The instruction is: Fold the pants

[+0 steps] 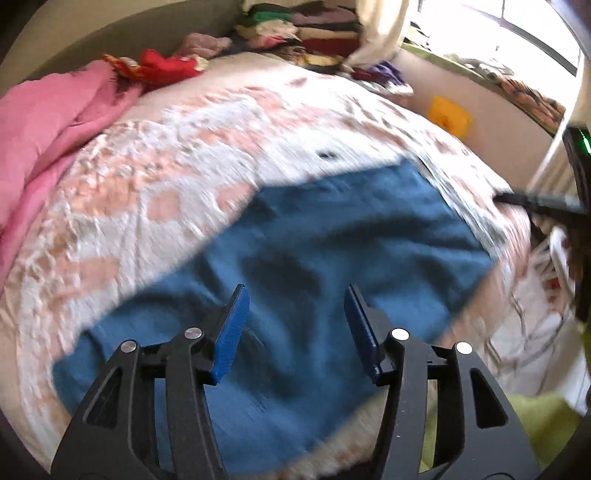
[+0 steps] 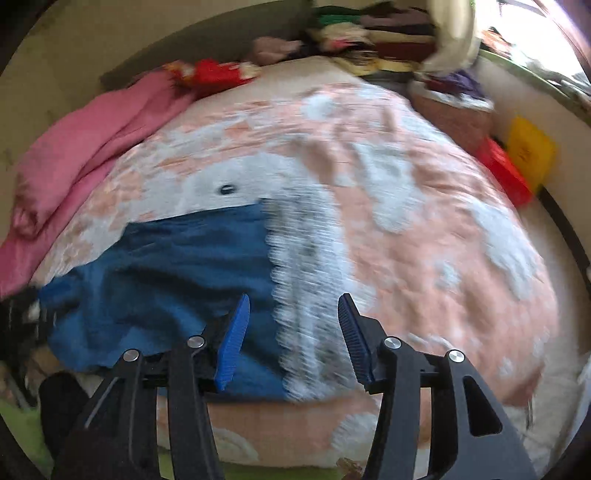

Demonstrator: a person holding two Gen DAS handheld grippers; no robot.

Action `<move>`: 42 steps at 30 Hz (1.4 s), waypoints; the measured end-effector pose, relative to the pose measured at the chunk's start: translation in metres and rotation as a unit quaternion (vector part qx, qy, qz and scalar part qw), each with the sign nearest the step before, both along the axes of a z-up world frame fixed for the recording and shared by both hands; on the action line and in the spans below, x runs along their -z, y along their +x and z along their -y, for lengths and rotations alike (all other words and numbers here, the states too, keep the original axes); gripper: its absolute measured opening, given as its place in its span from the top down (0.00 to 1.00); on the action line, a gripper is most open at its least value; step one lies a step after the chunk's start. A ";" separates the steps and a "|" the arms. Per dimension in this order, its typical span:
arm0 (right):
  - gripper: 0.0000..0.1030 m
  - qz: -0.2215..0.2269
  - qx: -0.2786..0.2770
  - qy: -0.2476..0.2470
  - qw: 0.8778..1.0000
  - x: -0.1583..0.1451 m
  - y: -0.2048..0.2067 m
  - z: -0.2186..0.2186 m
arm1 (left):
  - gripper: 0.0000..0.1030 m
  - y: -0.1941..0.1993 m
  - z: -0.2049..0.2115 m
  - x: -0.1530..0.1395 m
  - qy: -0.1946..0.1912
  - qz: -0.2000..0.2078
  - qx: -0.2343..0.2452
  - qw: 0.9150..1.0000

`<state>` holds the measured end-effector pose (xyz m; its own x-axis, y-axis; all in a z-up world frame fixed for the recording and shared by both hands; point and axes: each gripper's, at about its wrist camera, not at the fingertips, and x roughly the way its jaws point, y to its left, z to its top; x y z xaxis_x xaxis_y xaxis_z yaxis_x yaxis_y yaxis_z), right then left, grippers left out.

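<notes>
Here, on a bed (image 1: pixel 184 155) spread with a pink-and-white cover, I have both grippers hanging open and empty above blue pants (image 1: pixel 314 258), both views smeared by motion blur. Far to the left of my left gripper (image 1: pixel 295 295) a pink blanket (image 1: pixel 55 129) lies bunched; well ahead of it, clothes (image 1: pixel 314 26) are heaped at the bed's far end. The left gripper's jaws stand wide apart, gripping nothing, with the pants directly beneath and ahead of the blue pads (image 1: pixel 232 332). From there the cloth's long axis seems to run from near left to far right. At the right edge of the cloth a pale fringed trim (image 1: pixel 454 206) borders it. My right gripper (image 2: pixel 293 306), jaws likewise spread and empty, hangs above that trim, the pants lying mostly to its left and ahead. I cannot tell waistband from hem, nor how many folds are made. My reading: the left gripper, sitting over the body of the cloth, is nearer the bulk; the right is nearer the trimmed edge, so a further fold would likely start there.
</notes>
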<state>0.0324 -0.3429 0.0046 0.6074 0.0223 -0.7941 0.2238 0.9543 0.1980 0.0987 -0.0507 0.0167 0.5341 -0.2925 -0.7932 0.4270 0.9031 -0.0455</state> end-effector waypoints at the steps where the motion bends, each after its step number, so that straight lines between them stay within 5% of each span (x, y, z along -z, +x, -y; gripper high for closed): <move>1: 0.53 -0.001 -0.017 0.001 1.000 0.002 0.009 -0.006 | 0.56 0.017 -0.001 -0.003 -0.004 -0.006 -0.007 1.000; 7: 0.53 -0.032 -0.067 -0.026 0.997 0.025 0.039 -0.020 | 0.56 0.089 0.015 0.015 0.026 -0.030 0.000 0.999; 11: 0.53 -0.060 -0.062 -0.019 0.996 0.046 0.045 -0.010 | 0.42 0.121 0.019 0.036 -0.009 -0.073 0.005 0.997; 13: 0.53 -0.065 -0.062 -0.006 0.996 0.054 0.044 -0.004 | 0.42 0.130 0.024 0.049 -0.032 -0.101 0.009 0.994; 15: 0.53 -0.061 -0.063 0.003 0.996 0.057 0.041 -0.001 | 0.82 0.133 0.030 0.061 -0.030 -0.119 0.012 0.992; 17: 0.53 -0.058 -0.063 0.006 0.996 0.058 0.038 0.000 | 0.94 0.132 0.033 0.061 -0.028 -0.107 0.016 0.994; 22: 0.53 -0.057 -0.058 0.004 0.997 0.059 0.034 0.000 | 0.99 0.137 0.003 0.029 -0.115 -0.062 -0.020 0.991; 28: 0.52 -0.067 -0.069 0.003 0.995 0.050 0.042 0.002 | 0.99 0.137 0.015 0.062 -0.076 -0.090 -0.012 0.993; 33: 0.52 0.006 -0.019 0.032 0.999 0.018 0.066 0.048 | 0.99 0.132 0.013 0.061 -0.076 -0.086 -0.004 0.993; 38: 0.52 -0.005 -0.051 0.065 0.997 0.031 0.111 0.069 | 0.99 0.130 0.010 0.061 -0.078 -0.086 -0.007 0.993; 40: 0.38 -0.023 -0.052 0.065 0.996 0.042 0.124 0.073 | 0.99 0.130 0.011 0.061 -0.074 -0.085 -0.007 0.994; 42: 0.37 -0.049 -0.051 0.073 0.995 0.060 0.133 0.075 | 0.99 0.129 0.013 0.062 -0.068 -0.084 -0.006 0.994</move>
